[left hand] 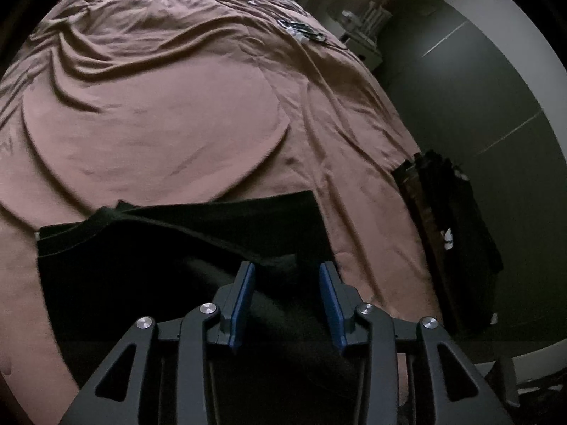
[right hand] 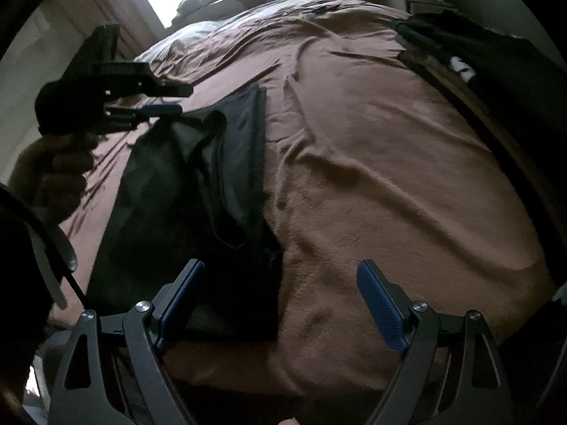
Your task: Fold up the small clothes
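Here, left wrist view: one black garment (left hand: 184,248) lies on the bed (left hand: 159,113), long axis sideways; left gripper (left hand: 287,271) partly spread above it, holding nothing visible. Right wrist view: garment (right hand: 198,191) runs away from the camera; right gripper (right hand: 280,276) spread wide, empty, over its near edge.

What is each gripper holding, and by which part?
Left gripper: open, its fingers either side of a raised fold of the black garment, not clamped. Right gripper: open, empty.
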### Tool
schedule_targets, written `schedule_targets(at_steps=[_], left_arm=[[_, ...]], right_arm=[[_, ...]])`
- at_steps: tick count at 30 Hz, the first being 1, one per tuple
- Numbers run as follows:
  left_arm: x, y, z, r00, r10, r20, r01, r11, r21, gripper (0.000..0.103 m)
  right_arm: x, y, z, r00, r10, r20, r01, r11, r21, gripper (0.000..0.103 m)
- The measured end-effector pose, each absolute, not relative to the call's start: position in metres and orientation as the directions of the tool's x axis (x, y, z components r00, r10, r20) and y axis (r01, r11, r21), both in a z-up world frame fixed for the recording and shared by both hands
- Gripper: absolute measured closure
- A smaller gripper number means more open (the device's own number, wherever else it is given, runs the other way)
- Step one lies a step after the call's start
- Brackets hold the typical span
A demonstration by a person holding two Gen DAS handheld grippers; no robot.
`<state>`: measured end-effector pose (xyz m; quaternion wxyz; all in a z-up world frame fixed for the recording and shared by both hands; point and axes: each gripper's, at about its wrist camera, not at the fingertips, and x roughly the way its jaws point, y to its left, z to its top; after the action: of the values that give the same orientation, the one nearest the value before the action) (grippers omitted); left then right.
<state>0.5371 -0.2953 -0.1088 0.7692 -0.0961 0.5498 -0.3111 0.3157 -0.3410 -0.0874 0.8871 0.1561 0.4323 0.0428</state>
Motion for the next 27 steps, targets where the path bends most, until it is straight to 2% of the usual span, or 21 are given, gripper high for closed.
schedule_targets(at_steps=[6, 10, 15, 21, 27], left_arm=[[0.527, -0.286, -0.116, 0.210, -0.513, -0.833, 0.426, 0.815, -0.394, 0.063], [0.524, -0.289, -0.126, 0.187, -0.485, -0.854, 0.463, 0.810, -0.359, 0.063], [0.526, -0.309, -0.141, 0.171, -0.440, -0.881, 0.511, 0.804, -0.303, 0.070], [0.539, -0.326, -0.147, 0.224, -0.392, -0.892, 0.510, 0.827, -0.235, 0.070], [0.556, -0.334, -0.146, 0.261, -0.381, -0.887, 0.473, 0.851, -0.227, 0.070]], right_arm=[[0.333, -0.340, -0.100, 0.597, 0.158, -0.786, 0.101, 0.958, 0.270, 0.017], [0.335, -0.353, -0.103, 0.604, 0.152, -0.782, 0.156, 0.940, 0.303, 0.017], [0.335, -0.352, -0.104, 0.610, 0.152, -0.778, 0.161, 0.937, 0.309, 0.017], [0.330, -0.353, -0.105, 0.609, 0.159, -0.777, 0.151, 0.938, 0.310, 0.017], [0.323, -0.353, -0.105, 0.611, 0.168, -0.773, 0.148, 0.936, 0.320, 0.017]])
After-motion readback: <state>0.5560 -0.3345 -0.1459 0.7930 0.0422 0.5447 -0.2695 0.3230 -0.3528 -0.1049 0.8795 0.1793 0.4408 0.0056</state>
